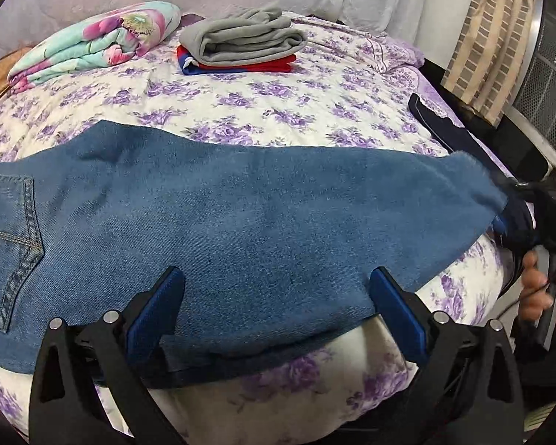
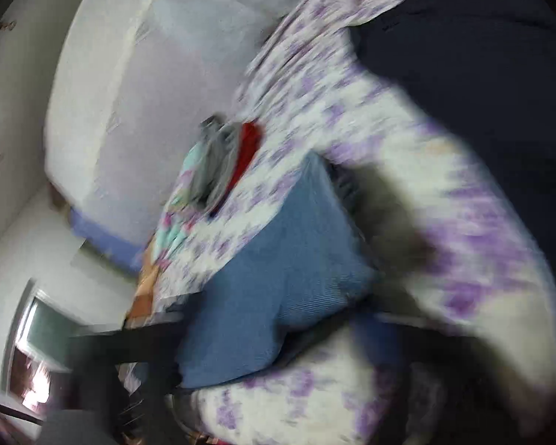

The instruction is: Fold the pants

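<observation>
Blue jeans lie across the floral bed, folded lengthwise, back pocket at the left and leg end at the right. My left gripper is open, its blue pads over the near edge of the jeans without gripping. My right gripper is at the jeans' leg end on the right, held by a hand; it appears to be gripping the hem. The right wrist view is heavily blurred; it shows the jeans between dark finger shapes, tilted.
A stack of folded grey and red clothes and a folded floral quilt sit at the far side of the bed. Dark garments lie at the right edge. A striped cloth hangs at the right.
</observation>
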Motion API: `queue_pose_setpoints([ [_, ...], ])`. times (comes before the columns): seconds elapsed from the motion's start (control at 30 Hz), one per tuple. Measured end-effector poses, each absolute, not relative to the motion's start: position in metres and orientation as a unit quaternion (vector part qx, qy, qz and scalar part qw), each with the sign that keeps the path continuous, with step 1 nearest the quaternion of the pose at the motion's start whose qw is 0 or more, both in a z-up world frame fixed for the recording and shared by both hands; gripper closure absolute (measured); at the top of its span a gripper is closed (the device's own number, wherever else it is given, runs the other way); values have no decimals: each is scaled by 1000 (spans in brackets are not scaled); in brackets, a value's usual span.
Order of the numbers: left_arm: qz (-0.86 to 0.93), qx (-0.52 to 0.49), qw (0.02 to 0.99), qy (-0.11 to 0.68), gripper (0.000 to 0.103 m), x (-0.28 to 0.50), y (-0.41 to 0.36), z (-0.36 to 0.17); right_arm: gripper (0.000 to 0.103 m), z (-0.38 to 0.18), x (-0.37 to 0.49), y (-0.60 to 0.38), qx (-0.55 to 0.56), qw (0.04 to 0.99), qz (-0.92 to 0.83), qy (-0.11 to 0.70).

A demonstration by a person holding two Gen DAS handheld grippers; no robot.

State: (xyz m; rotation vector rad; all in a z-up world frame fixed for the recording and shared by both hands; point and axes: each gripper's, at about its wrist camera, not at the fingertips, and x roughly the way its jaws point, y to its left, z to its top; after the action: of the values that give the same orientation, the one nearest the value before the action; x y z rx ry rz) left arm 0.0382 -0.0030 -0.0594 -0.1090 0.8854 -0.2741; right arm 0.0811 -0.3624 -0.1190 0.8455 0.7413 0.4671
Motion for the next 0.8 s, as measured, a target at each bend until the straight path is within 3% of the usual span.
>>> queue_pose_setpoints([
  [0.2, -123, -58, 901, 411, 5, 26, 11, -50, 84, -75, 65, -324, 252, 900, 166, 313],
  [0.37, -86, -104, 920, 368, 5, 5, 51, -23, 84, 8, 47, -200, 18, 942, 239, 233],
  [0.5, -36, -140, 928, 344, 5, -19, 90, -13, 83, -18, 57, -94, -86, 900, 318, 286],
  [0.53, -27, -147, 926, 345, 5, -23, 98, -14, 76, -43, 62, -64, -121, 874, 340, 326],
  [0.57, -14, -156, 923, 352, 5, -26, 108, -18, 62, -68, 66, -45, -146, 848, 356, 366],
  [0.6, -7, -162, 920, 358, 5, -28, 114, -22, 57, -85, 67, -36, -158, 834, 360, 387],
  [0.67, 0, -176, 913, 368, 5, -33, 126, -29, 41, -88, 54, -39, -162, 848, 371, 342],
  [0.8, -5, -167, 915, 367, 5, -31, 127, -31, 38, -46, 43, -72, -95, 838, 424, 330],
])
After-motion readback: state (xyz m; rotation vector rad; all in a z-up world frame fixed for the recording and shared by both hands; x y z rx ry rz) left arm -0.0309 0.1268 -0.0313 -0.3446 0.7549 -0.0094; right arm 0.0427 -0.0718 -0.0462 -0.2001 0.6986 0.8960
